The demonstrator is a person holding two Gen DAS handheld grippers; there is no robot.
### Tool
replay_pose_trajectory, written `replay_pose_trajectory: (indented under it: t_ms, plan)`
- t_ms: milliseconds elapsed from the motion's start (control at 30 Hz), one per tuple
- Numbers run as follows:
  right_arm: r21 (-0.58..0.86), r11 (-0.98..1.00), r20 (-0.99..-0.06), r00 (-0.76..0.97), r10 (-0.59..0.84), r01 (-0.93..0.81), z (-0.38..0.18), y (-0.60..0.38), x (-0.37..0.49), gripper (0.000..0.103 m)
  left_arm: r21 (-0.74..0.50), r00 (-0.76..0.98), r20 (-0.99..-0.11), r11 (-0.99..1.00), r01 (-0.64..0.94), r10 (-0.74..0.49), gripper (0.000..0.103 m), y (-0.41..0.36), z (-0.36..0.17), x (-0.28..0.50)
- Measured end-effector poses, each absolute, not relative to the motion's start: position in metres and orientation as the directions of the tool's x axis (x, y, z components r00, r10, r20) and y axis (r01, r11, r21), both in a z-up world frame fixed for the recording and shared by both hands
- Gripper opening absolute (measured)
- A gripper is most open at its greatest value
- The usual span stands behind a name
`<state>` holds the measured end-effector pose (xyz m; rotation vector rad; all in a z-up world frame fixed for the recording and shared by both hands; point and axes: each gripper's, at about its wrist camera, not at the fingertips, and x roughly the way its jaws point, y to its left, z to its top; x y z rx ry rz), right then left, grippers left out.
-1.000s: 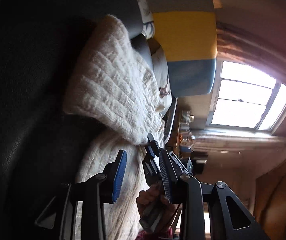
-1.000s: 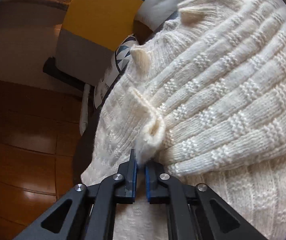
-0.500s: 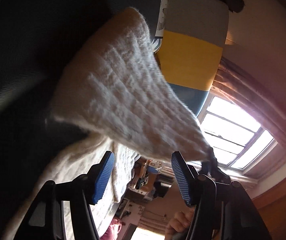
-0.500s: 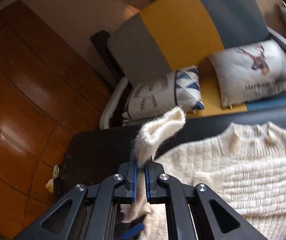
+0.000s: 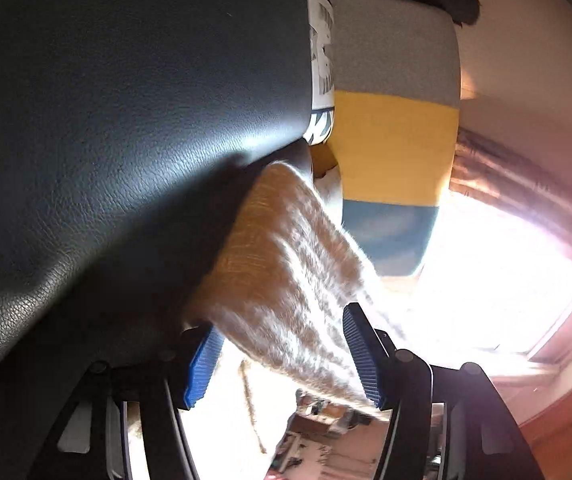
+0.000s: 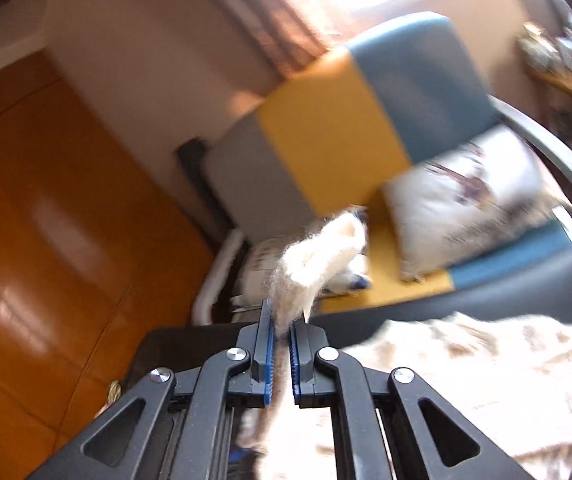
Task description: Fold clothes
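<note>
Blown-out window (image 5: 498, 280) glare, motion blur throughout

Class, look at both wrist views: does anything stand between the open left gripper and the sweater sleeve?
Nothing visible does. The sleeve already hangs between the left gripper's open fingers, with no other object there. The right gripper is shut on the sleeve's cuff, holding it above the black surface.

One cream sweater (image 6: 466, 364), two claws, one striped chair (image 6: 338, 136), perhaps two cushions (image 6: 466, 200).
</note>
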<state>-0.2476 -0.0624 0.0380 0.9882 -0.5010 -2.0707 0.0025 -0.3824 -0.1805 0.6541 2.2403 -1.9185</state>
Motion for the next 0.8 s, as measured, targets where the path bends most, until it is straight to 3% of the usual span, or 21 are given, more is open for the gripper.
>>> replay_pose_trajectory:
  t_ms: [233, 333, 367, 500, 633, 800]
  plan:
    - [0.666, -0.715, -0.622, -0.372, -0.689, 0.212, -0.088, 0.015, -0.269, 0.005, -0.891, -0.855, -0.443, -0.025, 0.454, 0.269, 0.059, -0.364, -0.173, -0.018]
    - [0.672, -0.726, -0.655, -0.341, -0.674, 0.144, -0.128, 0.027, -0.271, 0.005, -0.874, -0.833, -0.484, -0.098, 0.476, 0.268, 0.052, -0.356, -0.167, -0.028]
    - [0.67, -0.731, -0.666, -0.331, -0.669, 0.13, -0.139, 0.03, -0.272, 0.005, -0.87, -0.827, -0.492, -0.119, 0.478, 0.272, 0.045, -0.354, -0.166, -0.032]
    - [0.679, -0.723, -0.659, -0.329, -0.676, 0.125, -0.158, 0.043, -0.273, 0.005, -0.861, -0.809, -0.508, -0.196, 0.469, 0.295, 0.02, -0.347, -0.155, -0.046]
    - [0.679, -0.718, -0.631, -0.379, -0.677, 0.152, -0.147, 0.059, -0.269, 0.005, -0.837, -0.787, -0.534, -0.326, 0.44, 0.31, 0.02, -0.334, -0.142, -0.056]
    - [0.671, -0.734, -0.661, -0.364, -0.656, 0.105, -0.168, 0.073, -0.262, 0.005, -0.772, -0.701, -0.631, -0.359, 0.525, 0.333, 0.019, -0.324, -0.166, -0.061]
